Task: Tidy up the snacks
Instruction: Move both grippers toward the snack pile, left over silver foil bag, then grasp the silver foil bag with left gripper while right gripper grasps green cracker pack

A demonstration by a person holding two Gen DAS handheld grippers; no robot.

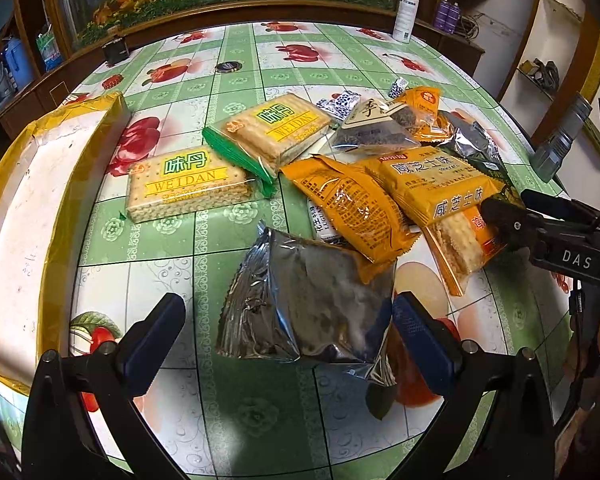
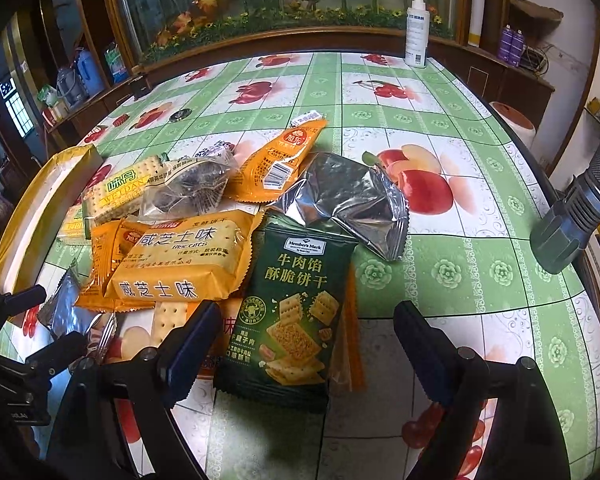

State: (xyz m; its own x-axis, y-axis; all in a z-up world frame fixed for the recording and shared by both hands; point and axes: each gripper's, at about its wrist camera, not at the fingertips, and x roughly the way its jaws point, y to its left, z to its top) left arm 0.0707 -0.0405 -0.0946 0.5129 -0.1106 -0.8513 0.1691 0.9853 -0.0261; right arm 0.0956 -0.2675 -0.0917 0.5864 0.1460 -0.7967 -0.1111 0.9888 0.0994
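Note:
Snack packets lie in a heap on the table. In the left wrist view my left gripper [image 1: 288, 344] is open, its blue pads either side of a silver foil packet [image 1: 304, 304]. Beyond it lie two Weidan cracker packs [image 1: 184, 184] [image 1: 276, 128], orange packets [image 1: 352, 204] and a yellow cheese biscuit pack [image 1: 440, 184]. My right gripper [image 2: 304, 352] is open around a dark green Member's Mark biscuit packet [image 2: 292, 312]. The yellow cheese biscuit pack [image 2: 180, 260], a silver packet [image 2: 348, 200] and an orange packet [image 2: 280, 164] lie behind it.
A yellow-edged box [image 1: 28, 208] stands at the table's left; it also shows in the right wrist view [image 2: 40, 208]. A white spray bottle [image 2: 416, 32] stands at the far edge. The right gripper's arm [image 1: 560, 240] reaches in from the right. A grey flashlight [image 2: 580, 208] juts in.

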